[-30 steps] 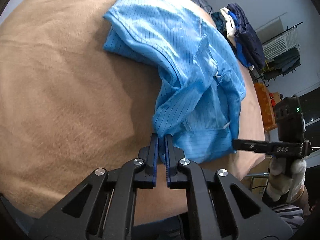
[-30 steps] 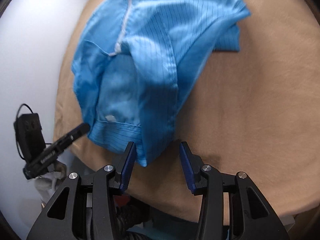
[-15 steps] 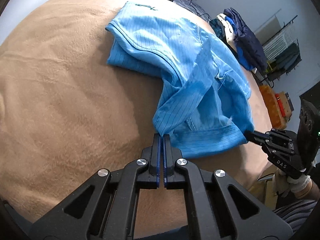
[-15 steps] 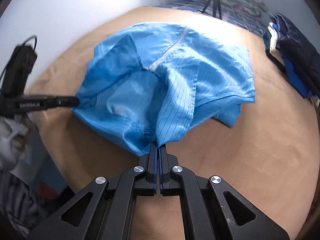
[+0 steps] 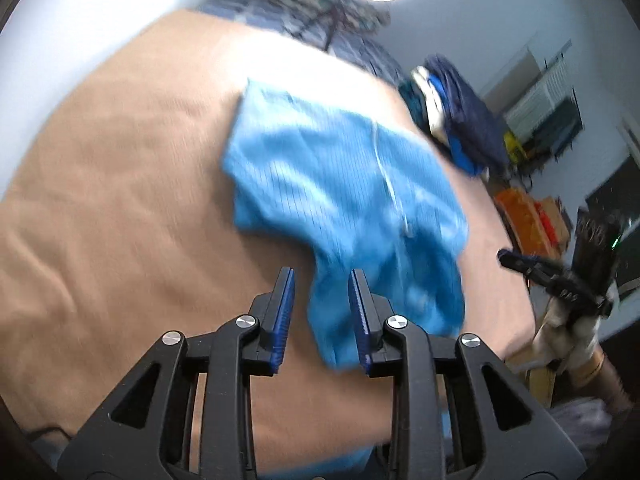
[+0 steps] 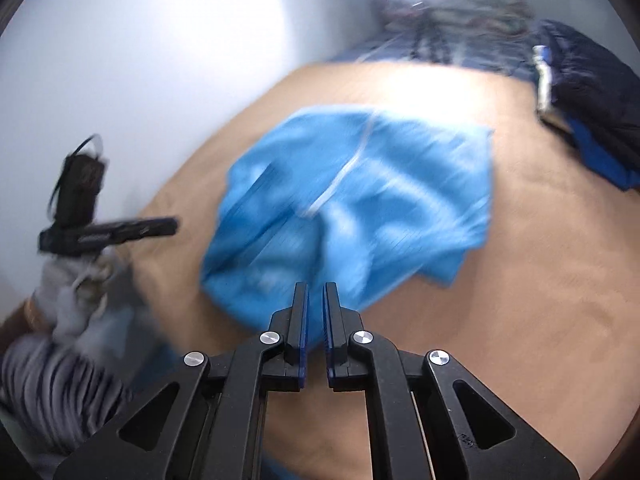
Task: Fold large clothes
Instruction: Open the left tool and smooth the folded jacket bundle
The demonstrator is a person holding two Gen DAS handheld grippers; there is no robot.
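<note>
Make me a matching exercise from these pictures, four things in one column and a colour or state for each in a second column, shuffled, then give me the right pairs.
Things:
1. left gripper
2. blanket
3. shirt
4. dark clothes pile

Descriptions:
A. light blue, crumpled in a heap in the middle of the blanket
B. jaws apart and opening, a tip of blue cloth hanging between them
C. tan, spread flat beneath everything
D. navy, heaped at the far right edge

Pairs: 1-B, 2-C, 3-A, 4-D
</note>
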